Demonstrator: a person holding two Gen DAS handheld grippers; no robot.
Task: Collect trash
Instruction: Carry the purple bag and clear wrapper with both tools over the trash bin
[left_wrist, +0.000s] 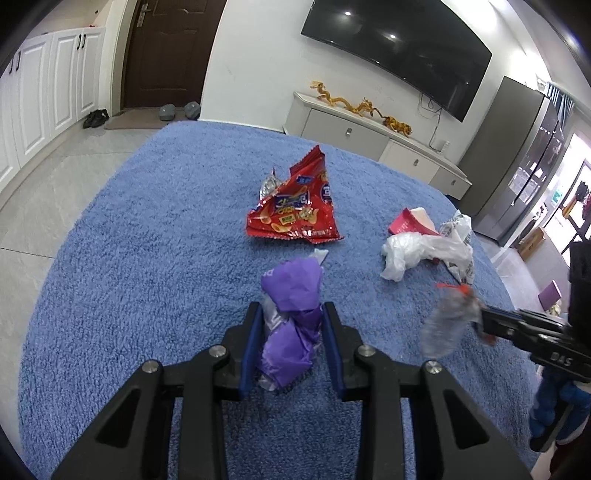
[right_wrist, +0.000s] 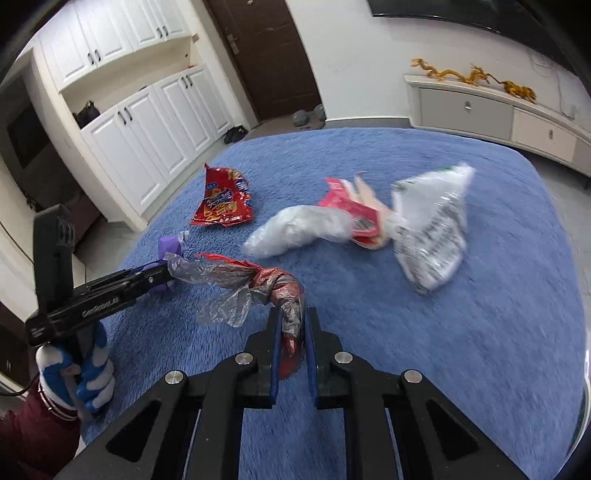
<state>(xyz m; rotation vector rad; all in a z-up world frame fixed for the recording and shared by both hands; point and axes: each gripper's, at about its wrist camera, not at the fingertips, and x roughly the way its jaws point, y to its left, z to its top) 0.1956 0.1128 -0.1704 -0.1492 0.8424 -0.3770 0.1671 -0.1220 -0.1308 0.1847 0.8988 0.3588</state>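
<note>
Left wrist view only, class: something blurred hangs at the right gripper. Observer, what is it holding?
Observer: A twisted clear-and-red plastic wrapper, clamped between the right gripper pads.
Operator: Does it touch the left gripper?
Observer: Its clear end overlaps the left gripper tip, beside the purple wrapper; contact is unclear.
Operator: What holds the left gripper?
Observer: A left hand in a blue-and-white glove.

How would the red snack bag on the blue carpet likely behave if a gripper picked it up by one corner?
The red snack bag looks empty, creased and torn open, so it is probably very light and would flop or fold. Its glossy foil may slip between the pads. It lies mostly flat on the blue carpet, so rolling seems unlikely.
</note>
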